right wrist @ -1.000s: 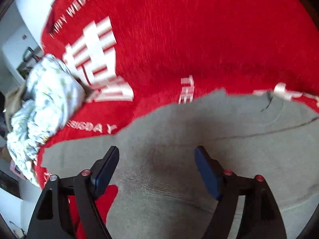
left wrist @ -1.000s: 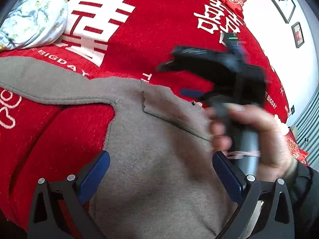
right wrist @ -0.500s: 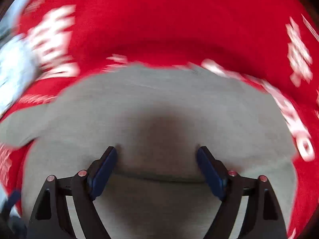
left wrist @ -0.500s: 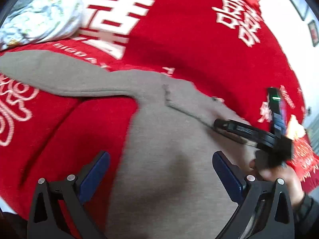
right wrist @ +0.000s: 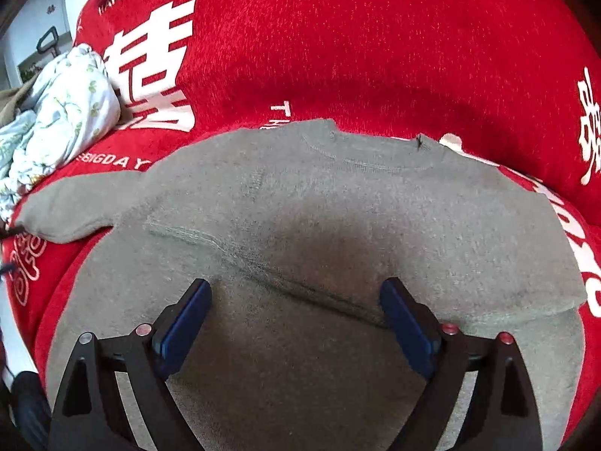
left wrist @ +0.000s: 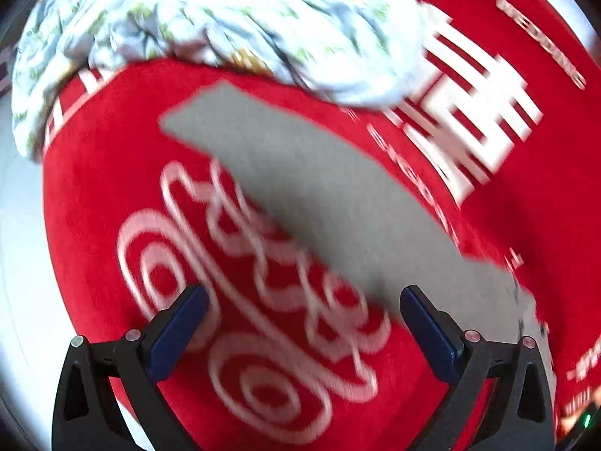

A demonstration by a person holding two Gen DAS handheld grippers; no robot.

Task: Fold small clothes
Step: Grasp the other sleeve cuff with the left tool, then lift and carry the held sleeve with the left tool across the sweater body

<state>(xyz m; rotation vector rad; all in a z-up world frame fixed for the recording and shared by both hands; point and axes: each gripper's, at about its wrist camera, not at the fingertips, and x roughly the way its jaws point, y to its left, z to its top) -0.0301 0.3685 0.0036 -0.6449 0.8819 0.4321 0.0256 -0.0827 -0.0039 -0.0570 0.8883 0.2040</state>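
Observation:
A small grey sweater (right wrist: pixel 338 225) lies flat on the red blanket (right wrist: pixel 357 37), collar at the far side. Its right side is folded over the body, with the fold edge running across in front of my right gripper (right wrist: pixel 296 300). That gripper hovers over the sweater's lower body, jaws wide and still opening, nothing between the pads. The left sleeve (left wrist: pixel 300 188) stretches out over the blanket (left wrist: pixel 94 188). My left gripper (left wrist: pixel 304 308) is open just short of that sleeve, its right finger at the sleeve's near edge, holding nothing.
A crumpled pale floral cloth (left wrist: pixel 225 18) lies heaped beyond the sleeve's cuff, also seen at the far left as the floral cloth (right wrist: pixel 56 120). The blanket carries large white characters (right wrist: pixel 157 67). The bed edge and pale floor (left wrist: pixel 18 263) lie to the left.
My left gripper swung left from over the sweater's body to the outstretched sleeve; the other hand has left its view. My right gripper settled lower over the sweater, jaws wider.

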